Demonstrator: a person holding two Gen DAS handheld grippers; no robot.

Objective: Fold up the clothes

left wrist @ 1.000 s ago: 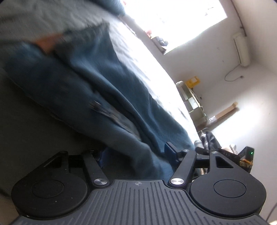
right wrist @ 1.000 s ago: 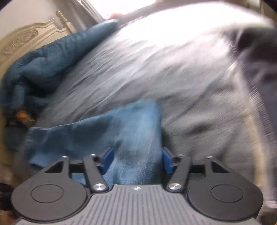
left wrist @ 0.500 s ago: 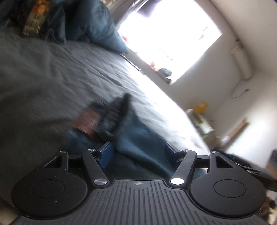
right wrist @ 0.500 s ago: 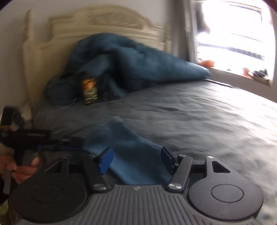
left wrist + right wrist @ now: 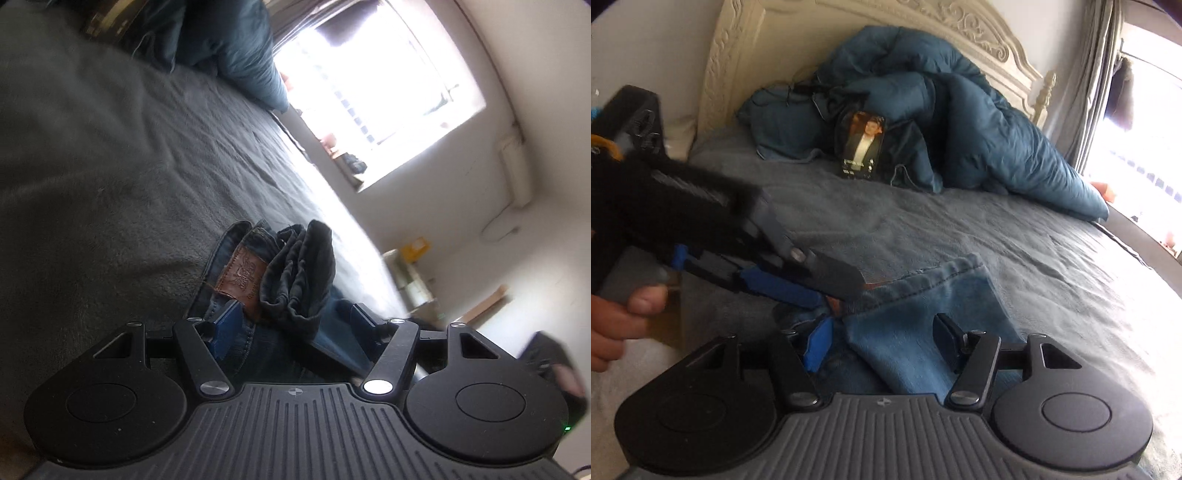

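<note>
The jeans (image 5: 923,325) lie flat on the bed (image 5: 979,229), partly folded, directly ahead of both tools. The left gripper (image 5: 291,321) is the nearer to the waistband end: its jaws stand apart, straddling the leather patch (image 5: 242,277) and a bunched dark fold, pads not pressing as far as can be seen. The right gripper (image 5: 882,339) sits over a light denim panel; its jaws are closing, cloth between them, no clamp evident yet. The long axis of the jeans appears to run away from the right gripper towards the headboard (hem edge farthest). The waistband points leftward, under the left gripper.
</note>
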